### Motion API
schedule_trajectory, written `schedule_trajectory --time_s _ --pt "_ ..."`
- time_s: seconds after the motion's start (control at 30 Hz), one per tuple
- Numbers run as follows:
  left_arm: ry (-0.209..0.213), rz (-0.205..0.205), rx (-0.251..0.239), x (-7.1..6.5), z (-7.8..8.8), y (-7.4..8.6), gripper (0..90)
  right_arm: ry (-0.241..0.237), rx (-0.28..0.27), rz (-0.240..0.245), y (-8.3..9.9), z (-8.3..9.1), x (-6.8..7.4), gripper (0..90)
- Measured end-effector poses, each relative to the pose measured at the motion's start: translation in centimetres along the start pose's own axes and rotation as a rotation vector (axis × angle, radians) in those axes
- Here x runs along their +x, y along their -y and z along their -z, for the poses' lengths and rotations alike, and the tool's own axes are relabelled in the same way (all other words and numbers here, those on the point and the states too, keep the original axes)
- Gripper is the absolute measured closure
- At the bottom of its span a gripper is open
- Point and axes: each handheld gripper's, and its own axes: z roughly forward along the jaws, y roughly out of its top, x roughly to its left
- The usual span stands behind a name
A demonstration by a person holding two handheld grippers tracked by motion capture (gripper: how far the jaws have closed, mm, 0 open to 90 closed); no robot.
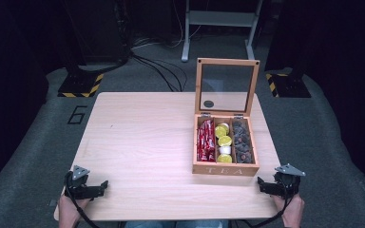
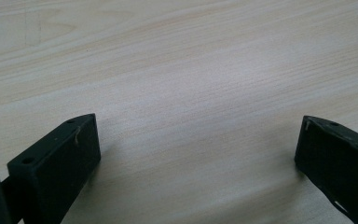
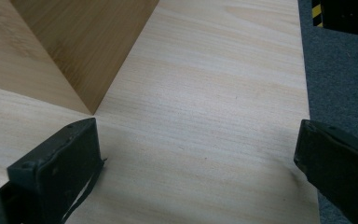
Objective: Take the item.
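A wooden tea box (image 1: 225, 168) marked TEA stands on the right half of the table (image 1: 142, 142), its glass lid (image 1: 226, 88) upright. Its left compartment holds red packets (image 1: 206, 141), the middle one yellow and white capsules (image 1: 224, 141), the right one dark pieces (image 1: 243, 142). My left gripper (image 1: 105, 186) rests at the table's near left corner, open over bare wood (image 2: 196, 107). My right gripper (image 1: 260, 184) lies at the near right corner, open, with the box's corner (image 3: 81, 56) just ahead of its left jaw.
The table's right edge (image 3: 307, 112) runs close beside the right gripper, with grey floor (image 3: 340, 70) past it. Behind the table stand dark stands with yellow-black striped bases (image 1: 81, 88), cables (image 1: 161, 66) and a white frame (image 1: 218, 19).
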Motion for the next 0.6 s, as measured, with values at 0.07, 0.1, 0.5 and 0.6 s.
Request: schedule_trajectory --time_s 0.07,0.1,0.5,0.6 --pt "0.000 0.000 0.000 0.00 0.00 0.00 0.1 -0.004 0.001 0.002 -0.02 -0.03 -0.03 0.0" --pt "0.000 0.002 0.000 -0.01 0.00 0.00 0.1 -0.006 0.003 -0.007 -0.06 -0.08 -0.02 0.0" --pt "-0.005 -0.011 0.005 -0.14 -0.06 -0.21 0.0 -0.046 0.017 -0.017 -0.16 -0.29 -0.37 0.0" --pt "0.000 -0.004 -0.005 -0.29 -0.11 -0.19 0.0 -0.045 0.018 -0.016 -0.16 -0.28 -0.33 0.0"
